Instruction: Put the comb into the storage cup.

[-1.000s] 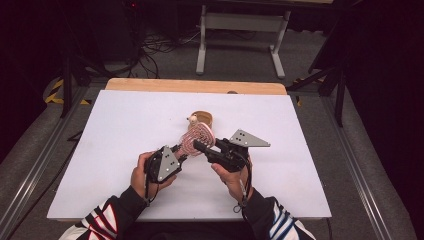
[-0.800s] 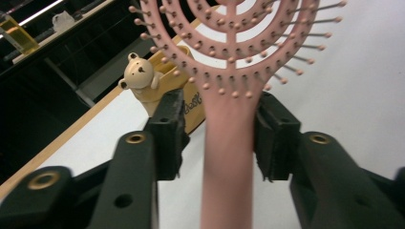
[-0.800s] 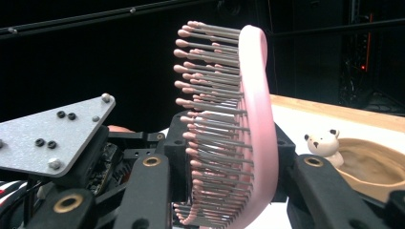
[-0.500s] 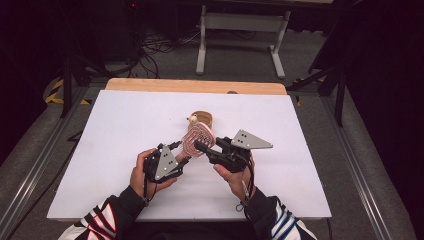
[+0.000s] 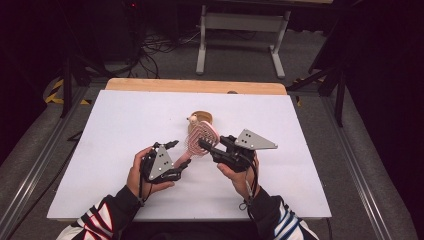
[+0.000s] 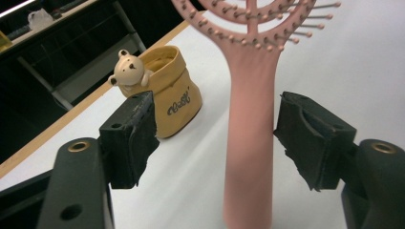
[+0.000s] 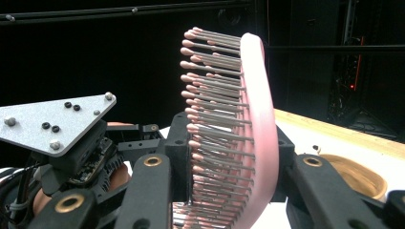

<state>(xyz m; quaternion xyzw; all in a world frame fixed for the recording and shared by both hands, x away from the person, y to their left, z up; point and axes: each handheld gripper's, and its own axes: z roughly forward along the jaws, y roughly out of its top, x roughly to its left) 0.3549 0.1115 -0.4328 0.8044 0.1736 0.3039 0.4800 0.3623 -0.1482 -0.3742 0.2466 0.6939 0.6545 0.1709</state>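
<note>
In the left gripper view the top of the pink hairbrush (image 6: 250, 119) is cut off by the frame, and in the high view its head (image 5: 201, 138) is partly covered by the right gripper (image 5: 206, 146). The brush is lifted over the middle of the white table (image 5: 120, 125), its long axis running from about 7 o'clock, the handle end, to 1 o'clock, the head. The right gripper is clamped on the head, bristles against one jaw. The left gripper (image 6: 215, 138) stands wide open around the handle, one pad just beside it. A yellow bear pouch (image 6: 167, 90) sits behind, at 12 o'clock.
</note>
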